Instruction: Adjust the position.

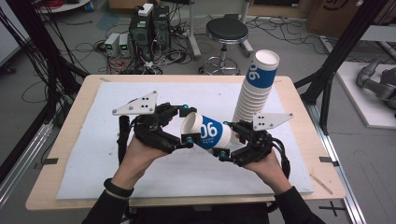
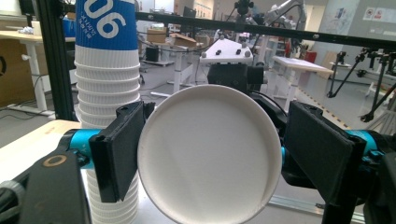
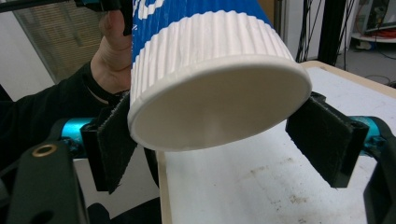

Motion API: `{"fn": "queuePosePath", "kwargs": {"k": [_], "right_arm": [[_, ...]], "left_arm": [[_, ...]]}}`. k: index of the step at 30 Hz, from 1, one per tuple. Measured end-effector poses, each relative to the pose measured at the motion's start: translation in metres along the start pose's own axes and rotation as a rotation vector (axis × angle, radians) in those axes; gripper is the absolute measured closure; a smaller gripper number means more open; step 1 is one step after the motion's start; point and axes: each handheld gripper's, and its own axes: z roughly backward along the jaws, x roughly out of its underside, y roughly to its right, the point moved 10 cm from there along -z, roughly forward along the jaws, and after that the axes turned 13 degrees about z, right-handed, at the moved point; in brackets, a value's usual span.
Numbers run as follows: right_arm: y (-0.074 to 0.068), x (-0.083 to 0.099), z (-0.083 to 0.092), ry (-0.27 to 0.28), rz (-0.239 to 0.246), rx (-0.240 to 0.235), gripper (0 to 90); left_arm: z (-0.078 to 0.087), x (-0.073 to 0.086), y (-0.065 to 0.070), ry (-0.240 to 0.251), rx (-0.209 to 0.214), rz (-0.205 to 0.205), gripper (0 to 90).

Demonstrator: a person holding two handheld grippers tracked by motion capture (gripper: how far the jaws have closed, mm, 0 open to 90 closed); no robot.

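Worktop [image 1: 70, 140]: pale wood, w/ a white foam mat [image 1: 107, 154] covering most of it.

Cup stack [image 1: 254, 88]: tall tower of ribbed white paper cups on the mat, far-right of centre, leaning right toward the top; top cup has a blue band w/ white "06". In the left claw view it rises at the left, behind that claw's left pad.

Single cup [image 1: 208, 133]: same blue/white type, lying roughly level above the mat at centre, between the two claws, clear of the surface. Open mouth faces left, base faces right, just near of the stack's foot.

Left claw [image 1: 187, 125]: at the cup's mouth end, held by the person's left hand [image 1: 140, 156]. In the left claw view the rim sits between the two pads; left pad is at or touching the rim, right pad stands apart w/ a visible gap. So jaws are parted, not clamping the cup.

Right claw [image 1: 226, 140]: at the cup's base end, held by the right hand [image 1: 266, 165]. In the right claw view the base sits between the pads; left pad meets the cup wall, right pad is close to the far side, but contact there is hidden by the rim. Cup is up off the mat w/ the left claw loose, so the right claw grips it.
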Motion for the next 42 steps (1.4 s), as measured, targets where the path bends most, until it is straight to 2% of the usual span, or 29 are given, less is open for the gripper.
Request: {"fn": "queuePosePath", "kwargs": {"k": [7,9,11,16,18,19,20,21,23,25,28,29,32,33,38,42], "right_arm": [[0.000,-0.001,0.001,0.017,-0.009,-0.006,19.0],[0.000,-0.001,0.001,0.015,-0.003,-0.005,19.0],[0.000,-0.001,0.001,0.016,-0.004,-0.005,19.0],[0.000,-0.001,0.002,0.014,-0.005,-0.006,19.0],[0.000,-0.001,0.002,0.011,-0.004,-0.005,19.0],[0.000,0.000,0.002,0.002,0.002,-0.005,19.0],[0.000,0.000,0.002,0.002,0.002,-0.005,19.0],[0.000,0.001,0.003,-0.004,0.006,-0.002,19.0],[0.001,0.001,0.003,-0.011,0.010,0.001,19.0],[0.001,0.003,0.002,-0.024,0.012,-0.001,19.0],[0.000,0.004,0.001,-0.033,0.012,-0.005,19.0],[-0.001,0.006,-0.001,-0.047,0.018,-0.008,18.9],[-0.002,0.007,-0.002,-0.056,0.018,-0.017,19.0],[-0.003,0.008,-0.003,-0.069,0.021,-0.020,19.0],[-0.003,0.011,-0.005,-0.087,0.023,-0.027,19.0],[-0.004,0.012,-0.006,-0.097,0.023,-0.035,18.9]], "left_arm": [[0.001,-0.001,0.000,-0.004,-0.005,-0.007,20.6],[0.002,-0.002,-0.001,-0.010,-0.020,-0.022,20.3],[0.003,-0.003,0.001,0.000,-0.011,-0.015,20.3],[0.007,-0.006,0.002,-0.011,-0.015,-0.023,17.4],[0.009,-0.006,0.002,-0.040,-0.034,-0.025,17.4],[0.012,-0.003,0.001,-0.087,-0.053,-0.028,16.6],[0.012,-0.003,0.001,-0.087,-0.053,-0.028,16.6],[0.013,-0.001,-0.001,-0.130,-0.080,-0.041,16.6],[0.014,0.000,-0.001,-0.145,-0.090,-0.047,16.6],[0.015,0.004,0.000,-0.193,-0.085,-0.046,16.6],[0.014,0.005,0.000,-0.212,-0.082,-0.039,16.6],[0.013,0.009,0.000,-0.243,-0.084,-0.039,16.6],[0.012,0.012,0.000,-0.272,-0.094,-0.038,16.6],[0.012,0.015,0.001,-0.301,-0.088,-0.039,16.6],[0.011,0.019,0.000,-0.341,-0.090,-0.043,16.8],[0.009,0.022,-0.001,-0.354,-0.098,-0.044,16.9]]}}
